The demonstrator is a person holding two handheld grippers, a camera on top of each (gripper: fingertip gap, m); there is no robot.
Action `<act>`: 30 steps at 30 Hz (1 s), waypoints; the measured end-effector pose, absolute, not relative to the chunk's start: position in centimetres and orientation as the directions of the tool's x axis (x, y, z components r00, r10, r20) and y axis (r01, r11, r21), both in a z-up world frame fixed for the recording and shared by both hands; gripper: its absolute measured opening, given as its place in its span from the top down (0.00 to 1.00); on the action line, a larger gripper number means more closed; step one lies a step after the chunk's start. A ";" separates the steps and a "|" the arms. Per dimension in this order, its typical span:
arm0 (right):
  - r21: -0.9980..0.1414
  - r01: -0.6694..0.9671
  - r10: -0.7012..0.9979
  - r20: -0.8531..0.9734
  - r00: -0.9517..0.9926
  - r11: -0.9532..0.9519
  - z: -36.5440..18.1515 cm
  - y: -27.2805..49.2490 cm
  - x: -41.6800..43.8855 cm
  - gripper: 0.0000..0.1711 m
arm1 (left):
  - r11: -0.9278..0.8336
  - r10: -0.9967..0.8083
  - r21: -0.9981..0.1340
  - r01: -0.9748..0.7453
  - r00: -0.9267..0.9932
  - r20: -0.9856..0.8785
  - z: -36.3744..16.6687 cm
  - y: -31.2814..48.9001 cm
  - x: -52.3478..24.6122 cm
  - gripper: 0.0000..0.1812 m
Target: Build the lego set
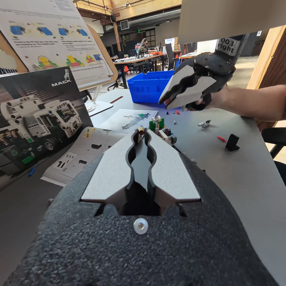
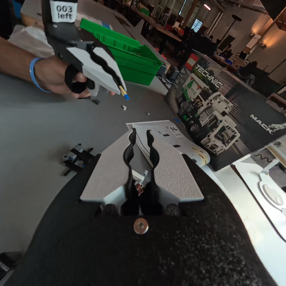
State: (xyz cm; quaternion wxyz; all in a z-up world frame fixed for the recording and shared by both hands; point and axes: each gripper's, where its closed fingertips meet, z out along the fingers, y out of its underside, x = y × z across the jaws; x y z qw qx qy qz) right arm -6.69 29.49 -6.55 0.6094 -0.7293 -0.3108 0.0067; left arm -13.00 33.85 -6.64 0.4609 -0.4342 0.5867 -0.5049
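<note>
My left gripper (image 1: 140, 131) is shut on a small tan-and-blue pin (image 1: 140, 128), held above the table just in front of the partial Lego build (image 1: 159, 128) of green, white and grey parts. The right wrist view shows this gripper (image 2: 122, 91) from the side, with the pin (image 2: 125, 94) sticking out of its tips. My right gripper (image 2: 141, 132) is open and empty, raised over the instruction booklet (image 2: 167, 139). In the left wrist view it (image 1: 164, 104) hovers by the blue bin (image 1: 147, 88). The build (image 2: 143, 176) shows through the gap between its fingers.
The Lego box (image 1: 38, 117) stands at the left with the open booklet (image 1: 86, 148) before it. A green bin (image 2: 131, 61) sits behind. A grey-black sub-assembly (image 2: 77, 157), a black angled piece (image 1: 232, 142), a red pin (image 1: 221, 138) and small loose parts (image 2: 124, 107) lie on the grey table. There is about 9 cm between the tips of the two grippers.
</note>
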 end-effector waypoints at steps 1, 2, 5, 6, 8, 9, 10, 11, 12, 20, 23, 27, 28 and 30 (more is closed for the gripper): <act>-0.915 0.393 0.445 0.317 0.837 -0.088 -6.1 29.7 -5.6 0.92 | 0.113 -0.976 -0.993 -0.042 -0.190 -0.103 -6.6 34.1 -13.0 0.97; -0.932 0.344 0.431 0.266 0.862 -0.112 -5.7 29.8 -4.5 0.92 | 0.112 -0.978 -0.993 -0.044 -0.183 -0.102 -6.6 34.2 -12.9 0.97; -0.955 0.245 0.369 0.170 0.914 -0.167 -5.2 30.2 -1.2 0.92 | 0.098 -0.981 -0.994 -0.055 -0.171 -0.087 -6.8 34.4 -12.5 0.97; -0.955 0.227 0.345 0.151 0.926 -0.192 -5.3 30.4 0.0 0.92 | 0.072 -0.986 -0.996 -0.058 -0.153 -0.062 -6.9 34.6 -12.1 0.97; -0.952 0.205 0.294 0.134 0.946 -0.226 -5.6 30.6 2.2 0.92 | 0.018 -0.990 -0.997 -0.081 -0.139 -0.006 -7.1 34.8 -11.4 0.97; -0.953 0.197 0.279 0.129 0.952 -0.232 -5.6 30.6 2.9 0.92 | 0.023 -0.991 -0.995 -0.093 -0.133 -0.011 -7.2 35.0 -10.9 0.97; -0.952 0.190 0.271 0.122 0.955 -0.239 -5.7 30.6 3.5 0.92 | 0.040 -0.993 -0.994 -0.103 -0.114 -0.028 -7.2 35.5 -10.4 0.97; -0.953 0.177 0.265 0.109 0.958 -0.246 -5.8 30.6 3.9 0.92 | 0.055 -0.994 -0.993 -0.106 -0.098 -0.044 -7.0 36.0 -9.9 0.97; -0.955 0.156 0.267 0.087 0.960 -0.252 -5.9 30.6 4.1 0.93 | 0.060 -0.994 -0.993 -0.106 -0.096 -0.050 -6.7 36.2 -9.4 0.97; -0.951 0.056 0.366 -0.062 0.929 -0.303 -7.7 30.9 3.2 0.91 | 0.067 -0.987 -0.983 -0.169 -0.152 -0.041 -7.6 36.1 -4.5 0.97; -0.953 0.023 0.419 -0.111 0.901 -0.302 -7.8 30.8 2.4 0.85 | 0.131 -0.977 -0.978 -0.164 -0.186 -0.100 -7.7 35.1 -2.9 0.97; -0.951 -0.049 0.497 -0.204 0.843 -0.307 -7.3 30.5 1.0 0.80 | 0.197 -0.959 -0.974 -0.113 -0.231 -0.167 -7.0 33.2 -1.9 0.97; -0.954 -0.062 0.518 -0.214 0.828 -0.294 -7.1 30.4 0.7 0.80 | 0.196 -0.955 -0.976 -0.094 -0.245 -0.168 -6.6 32.7 -1.9 0.97; -0.963 -0.059 0.567 -0.204 0.798 -0.265 -6.7 30.1 0.2 0.80 | 0.187 -0.947 -0.980 -0.062 -0.276 -0.163 -5.9 31.5 -2.0 0.97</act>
